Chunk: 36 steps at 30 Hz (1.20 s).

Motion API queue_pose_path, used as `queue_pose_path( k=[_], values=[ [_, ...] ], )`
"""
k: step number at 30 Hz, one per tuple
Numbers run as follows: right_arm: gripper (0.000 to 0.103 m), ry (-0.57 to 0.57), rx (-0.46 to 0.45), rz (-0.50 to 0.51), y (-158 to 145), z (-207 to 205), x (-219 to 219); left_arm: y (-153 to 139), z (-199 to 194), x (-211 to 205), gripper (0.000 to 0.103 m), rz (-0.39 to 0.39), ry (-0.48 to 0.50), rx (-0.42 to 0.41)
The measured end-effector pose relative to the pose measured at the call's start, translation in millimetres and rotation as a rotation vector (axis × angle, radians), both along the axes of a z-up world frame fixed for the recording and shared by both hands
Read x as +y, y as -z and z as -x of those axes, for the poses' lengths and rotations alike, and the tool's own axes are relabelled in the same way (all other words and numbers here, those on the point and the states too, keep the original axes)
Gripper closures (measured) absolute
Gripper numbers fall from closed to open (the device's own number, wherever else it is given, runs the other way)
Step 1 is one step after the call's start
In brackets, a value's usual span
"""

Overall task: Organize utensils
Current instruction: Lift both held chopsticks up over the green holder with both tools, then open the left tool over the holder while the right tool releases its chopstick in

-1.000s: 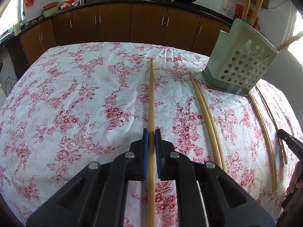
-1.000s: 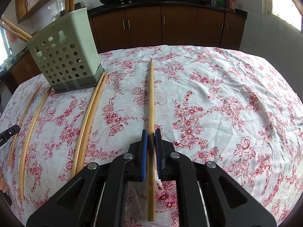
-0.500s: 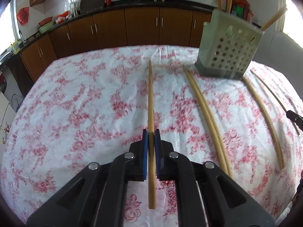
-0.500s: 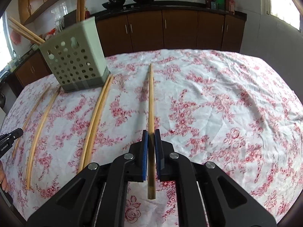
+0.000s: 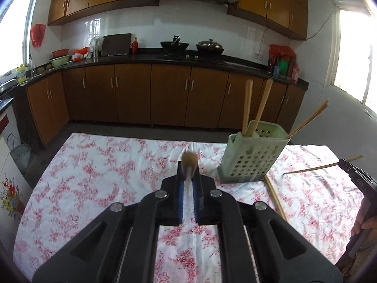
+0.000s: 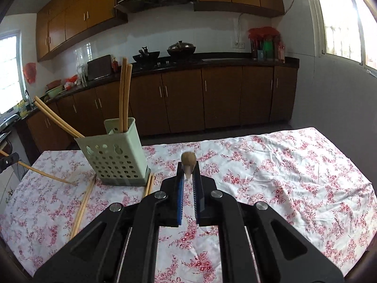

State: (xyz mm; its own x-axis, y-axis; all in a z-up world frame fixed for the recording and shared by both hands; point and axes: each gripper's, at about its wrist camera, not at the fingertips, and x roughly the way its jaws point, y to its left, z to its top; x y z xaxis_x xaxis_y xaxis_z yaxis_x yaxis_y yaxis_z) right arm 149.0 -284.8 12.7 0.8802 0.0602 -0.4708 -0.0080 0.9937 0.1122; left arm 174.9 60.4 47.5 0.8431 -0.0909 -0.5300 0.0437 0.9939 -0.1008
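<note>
A chopstick is clamped between the closed jaws of the left gripper, its blunt end pointing straight at the camera, so that only the round tip and a blurred stretch of shaft between the blue pads are seen. In the right wrist view a second chopstick is gripped in the same end-on manner by the closed jaws of the right gripper. Both are held in the air above a worktop covered by a white cloth with a red flower print. A pale green holder with round holes stands upright on the cloth, to the right of the left gripper and to the left of the right one. Two chopsticks are stood nearly upright in one of its corners, and another pair is leaned outward over its rim at a slant. More chopsticks are left lying on the cloth: a pair just beside the holder's base and another pair further out toward the worktop's edge. At the right edge of the left wrist view the other gripper is seen with its chopstick sticking out of it, and part of a hand is visible below. Brown cabinets and a dark counter with two pans are seen behind.
</note>
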Motion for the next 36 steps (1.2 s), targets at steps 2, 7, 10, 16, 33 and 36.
queue_pose_path(
  k=[2, 7, 10, 16, 33, 36],
  values=[
    [0.095, -0.005, -0.022, -0.003, -9.0, -0.9, 1.2, -10.6, 2.9, -4.7, 0.095, -0.001, 0.024, -0.015],
    [0.095, -0.036, -0.085, -0.022, -35.1, 1.9, 7.4, -33.6, 14.9, -18.8, 0.095, -0.004, 0.076, -0.058],
    [0.095, -0.065, -0.125, -0.049, -51.7, 6.7, 11.8, -47.8, 19.7, -29.1, 0.095, 0.015, 0.106, -0.093],
    [0.095, -0.124, -0.250, -0.124, -88.7, 14.3, 25.3, -85.6, 22.5, -57.6, 0.095, 0.047, 0.158, -0.223],
    [0.095, -0.084, -0.453, -0.162, -89.5, -52.6, 60.4, -91.4, -72.9, -95.3, 0.095, 0.093, 0.047, -0.373],
    [0.095, -0.091, -0.406, -0.161, -74.8, -61.7, 62.5, -72.6, -82.0, -92.2, 0.095, 0.107, 0.055, -0.340]
  ],
)
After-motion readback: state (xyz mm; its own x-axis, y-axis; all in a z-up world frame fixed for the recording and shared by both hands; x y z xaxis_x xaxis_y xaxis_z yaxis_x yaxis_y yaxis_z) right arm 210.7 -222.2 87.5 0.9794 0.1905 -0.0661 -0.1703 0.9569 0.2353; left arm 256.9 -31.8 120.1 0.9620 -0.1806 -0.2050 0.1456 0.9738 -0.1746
